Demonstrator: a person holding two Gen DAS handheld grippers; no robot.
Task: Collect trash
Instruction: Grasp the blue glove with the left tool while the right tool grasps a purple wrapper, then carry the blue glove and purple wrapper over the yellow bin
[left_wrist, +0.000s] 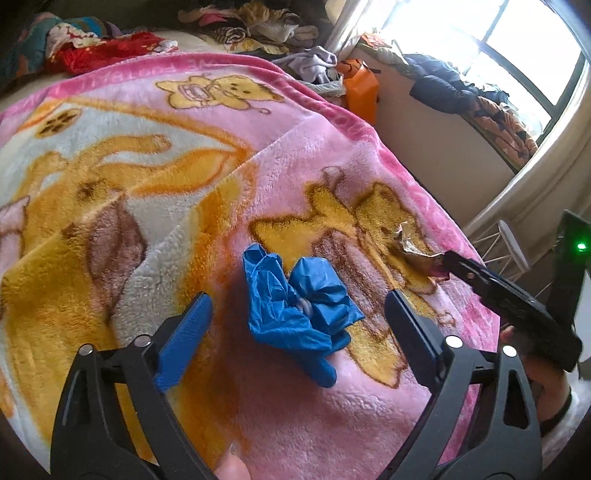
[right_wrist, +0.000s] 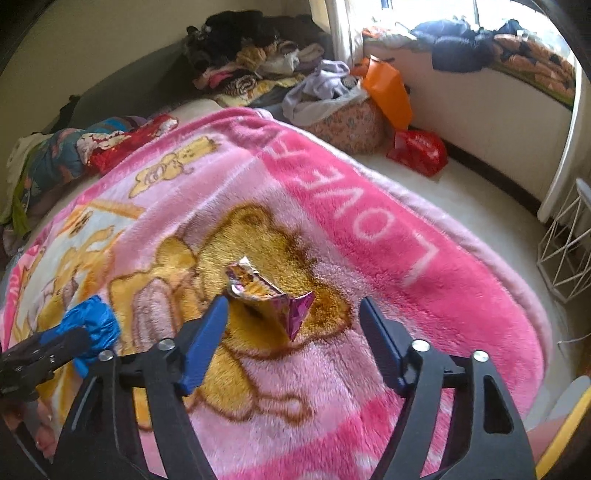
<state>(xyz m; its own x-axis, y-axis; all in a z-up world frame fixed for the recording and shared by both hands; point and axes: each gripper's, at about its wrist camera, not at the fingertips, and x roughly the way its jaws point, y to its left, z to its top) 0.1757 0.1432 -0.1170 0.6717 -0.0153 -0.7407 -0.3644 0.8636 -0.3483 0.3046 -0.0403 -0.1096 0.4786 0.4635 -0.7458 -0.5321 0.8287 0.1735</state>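
A crumpled blue glove (left_wrist: 301, 306) lies on the pink bear blanket (left_wrist: 155, 192). My left gripper (left_wrist: 299, 299) is open, with its fingers on either side of the glove. A crumpled gold and purple foil wrapper (right_wrist: 266, 291) lies on the blanket (right_wrist: 351, 229) to the right of the glove; it also shows in the left wrist view (left_wrist: 413, 247). My right gripper (right_wrist: 293, 306) is open around the wrapper, whose near end sticks up between the fingers. The glove shows at the left of the right wrist view (right_wrist: 92, 325), with the left gripper beside it.
Piles of clothes (right_wrist: 251, 62) lie at the bed's far end. An orange bag (right_wrist: 388, 92) and a red bag (right_wrist: 421, 149) sit near the wall. A white wire basket (right_wrist: 569, 251) stands right of the bed. Clothes lie on the window ledge (left_wrist: 480, 99).
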